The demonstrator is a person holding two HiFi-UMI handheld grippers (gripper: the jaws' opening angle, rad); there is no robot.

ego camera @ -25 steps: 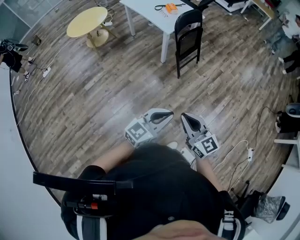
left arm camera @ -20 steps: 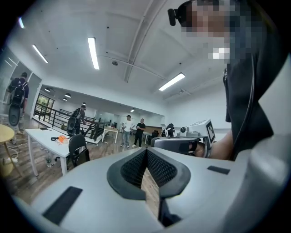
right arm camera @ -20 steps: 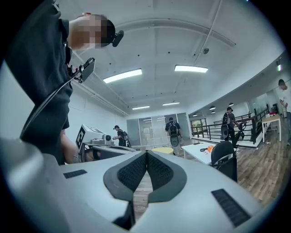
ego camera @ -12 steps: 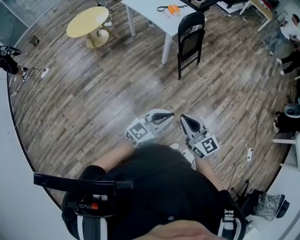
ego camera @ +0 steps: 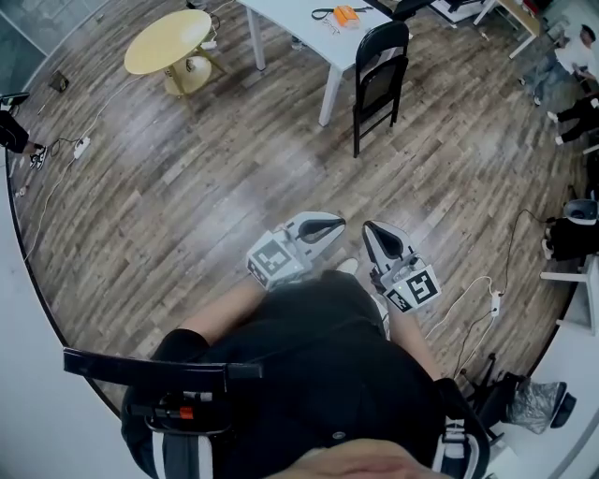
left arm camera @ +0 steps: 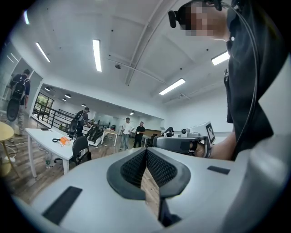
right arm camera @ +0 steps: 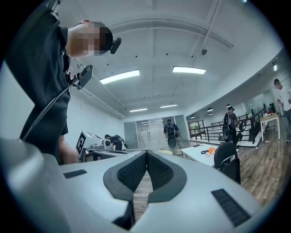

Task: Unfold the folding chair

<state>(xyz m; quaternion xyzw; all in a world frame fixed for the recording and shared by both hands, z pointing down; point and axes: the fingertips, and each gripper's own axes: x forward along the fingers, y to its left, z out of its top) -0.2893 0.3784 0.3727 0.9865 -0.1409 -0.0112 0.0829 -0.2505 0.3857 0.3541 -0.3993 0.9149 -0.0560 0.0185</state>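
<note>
A black folding chair stands folded upright on the wood floor, leaning by the white table, far ahead of me. It also shows small in the left gripper view and at the right of the right gripper view. My left gripper and right gripper are held close to my body, side by side, both shut with nothing between the pads. Each points level toward the chair, well short of it.
A round yellow table stands at the far left. An orange tool and black cable lie on the white table. Cables and a power strip lie on the floor at right. Several people stand in the room's background.
The chair and tables have shifted slightly in the head view as I moved forward across the floor. Both grippers keep the same shut pose in front of my body.
</note>
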